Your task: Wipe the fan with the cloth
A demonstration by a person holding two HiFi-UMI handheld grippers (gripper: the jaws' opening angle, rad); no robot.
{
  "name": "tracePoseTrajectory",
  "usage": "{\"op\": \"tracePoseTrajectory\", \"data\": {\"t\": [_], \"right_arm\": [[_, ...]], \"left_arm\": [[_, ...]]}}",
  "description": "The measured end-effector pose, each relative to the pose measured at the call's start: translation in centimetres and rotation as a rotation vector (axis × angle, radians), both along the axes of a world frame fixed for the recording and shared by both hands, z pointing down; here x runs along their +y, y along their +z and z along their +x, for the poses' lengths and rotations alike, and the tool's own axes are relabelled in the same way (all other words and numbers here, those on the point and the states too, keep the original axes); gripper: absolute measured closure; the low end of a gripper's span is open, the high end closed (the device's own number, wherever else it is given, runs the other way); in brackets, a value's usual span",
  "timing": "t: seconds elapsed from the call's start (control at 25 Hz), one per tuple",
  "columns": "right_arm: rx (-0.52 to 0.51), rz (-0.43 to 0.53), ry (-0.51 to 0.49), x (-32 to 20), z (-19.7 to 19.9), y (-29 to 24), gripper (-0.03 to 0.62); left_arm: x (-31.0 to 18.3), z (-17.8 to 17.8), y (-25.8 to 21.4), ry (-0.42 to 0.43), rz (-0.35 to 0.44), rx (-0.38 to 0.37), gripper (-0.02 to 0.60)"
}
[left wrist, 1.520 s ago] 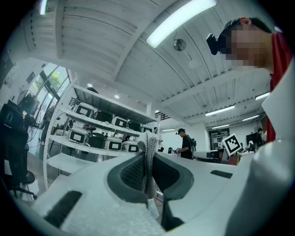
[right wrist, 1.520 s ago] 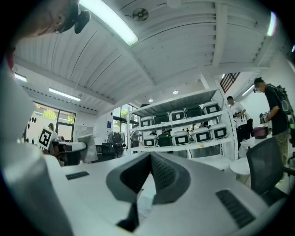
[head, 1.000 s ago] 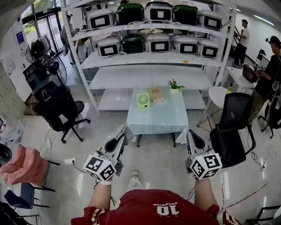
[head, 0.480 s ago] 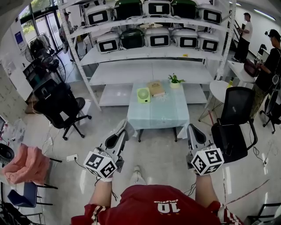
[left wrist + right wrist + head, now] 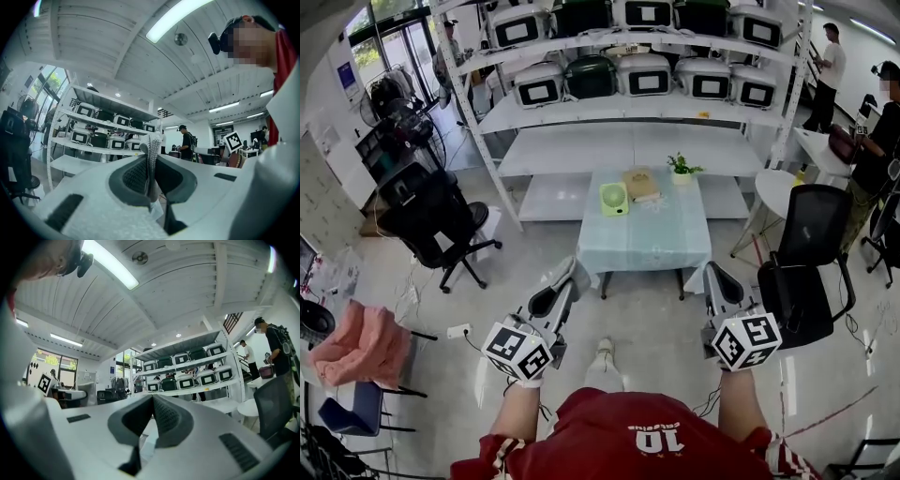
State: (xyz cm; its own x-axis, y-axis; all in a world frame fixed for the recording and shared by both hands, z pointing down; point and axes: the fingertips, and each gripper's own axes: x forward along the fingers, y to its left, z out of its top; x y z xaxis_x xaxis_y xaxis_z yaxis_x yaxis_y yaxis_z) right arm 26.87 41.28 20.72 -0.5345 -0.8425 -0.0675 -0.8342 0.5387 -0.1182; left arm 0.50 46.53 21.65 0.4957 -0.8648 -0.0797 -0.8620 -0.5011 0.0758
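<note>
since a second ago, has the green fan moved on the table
No. The green fan stands at the same spot just left of the brown box on the table; only the view shifted.

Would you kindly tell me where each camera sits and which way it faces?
Head view: on the person's head, facing steeply down at the table with the fan; left gripper, right gripper, forearms, red shirt show.
Left gripper view: on the left gripper, tilted up at ceiling and shelving rack; shut jaws, shirt.
Right gripper view: likewise, on the right gripper; shut jaws.
Shared: the rack.
</note>
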Motion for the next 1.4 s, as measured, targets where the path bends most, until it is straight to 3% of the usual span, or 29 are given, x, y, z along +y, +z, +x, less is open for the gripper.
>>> {"op": "tracePoseTrajectory", "data": {"t": [0.24, 0.52, 0.76, 0.96, 1.4], "right_arm": [[0.008, -0.021, -0.004, -2.2, -1.2, 1.2, 0.589], [0.064, -0.059, -0.002, -6.9, -2.9, 2.7, 0.589], [0.09, -0.084, -0.003, -14.1, -5.5, 3.5, 0.589], [0.095, -0.11, 0.001, -20.8, -7.6, 3.4, 0.589], [0.098, -0.165, 0.067, -34.7, -11.1, 3.3, 0.589]], "left_arm": [[-1.7, -1.8, 1.2, -0.02, -0.012, 0.004, 0.557], [-7.9, -3.3, 3.3, -0.009, -0.039, 0.047, 0.558], [-15.7, -5.3, 4.7, 0.006, -0.069, 0.059, 0.557], [-22.9, -7.1, 4.0, 0.013, -0.068, 0.007, 0.558], [-38.5, -10.4, 3.6, 0.098, -0.104, -0.004, 0.557]]}}
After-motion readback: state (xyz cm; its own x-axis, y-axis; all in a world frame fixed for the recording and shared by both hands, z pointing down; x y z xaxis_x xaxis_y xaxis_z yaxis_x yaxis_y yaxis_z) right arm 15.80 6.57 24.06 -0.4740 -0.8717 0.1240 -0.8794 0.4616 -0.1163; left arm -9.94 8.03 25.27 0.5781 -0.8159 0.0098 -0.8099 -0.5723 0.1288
